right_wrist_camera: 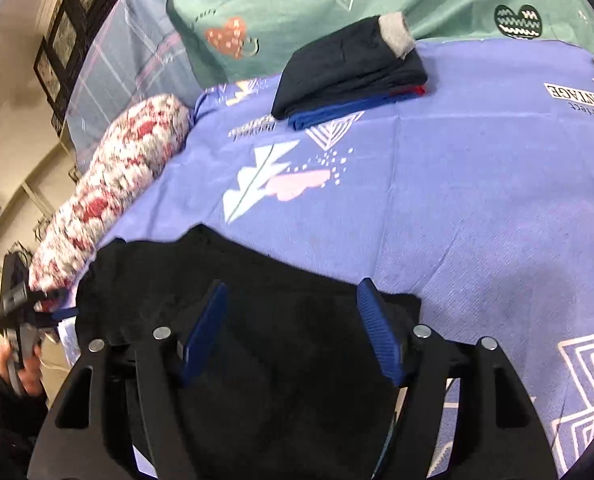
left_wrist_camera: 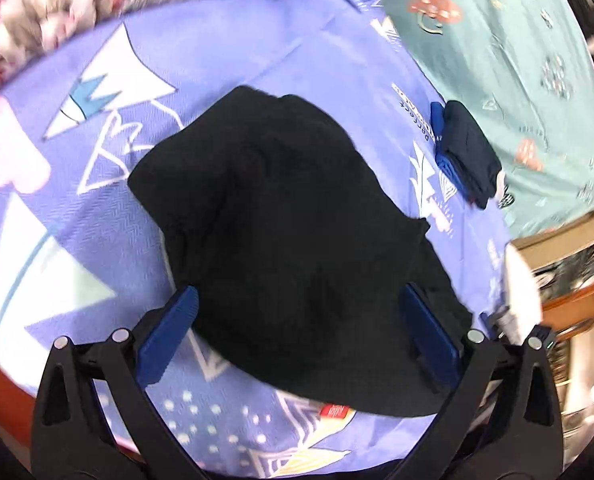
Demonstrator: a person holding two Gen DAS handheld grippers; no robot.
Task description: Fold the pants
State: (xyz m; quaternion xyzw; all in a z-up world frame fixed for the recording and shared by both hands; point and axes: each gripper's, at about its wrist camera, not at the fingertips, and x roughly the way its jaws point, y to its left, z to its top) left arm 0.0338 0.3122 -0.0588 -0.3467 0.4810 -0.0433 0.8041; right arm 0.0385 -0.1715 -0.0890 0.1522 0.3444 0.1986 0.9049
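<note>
While both claws hung open gripping nothing, black pants [right_wrist_camera: 233,320] lay bunched directly under right gripper [right_wrist_camera: 293,332], nearer than left gripper [left_wrist_camera: 301,340].

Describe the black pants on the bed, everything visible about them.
The black pants of soft, matte fabric lie bunched in a rumpled, partly folded heap on the purple printed bedsheet, with no seams or details readable in the dark cloth. A small red tag shows at their near edge. Both claws, left and right, stand open above them, with no pad pressing on the cloth.
</note>
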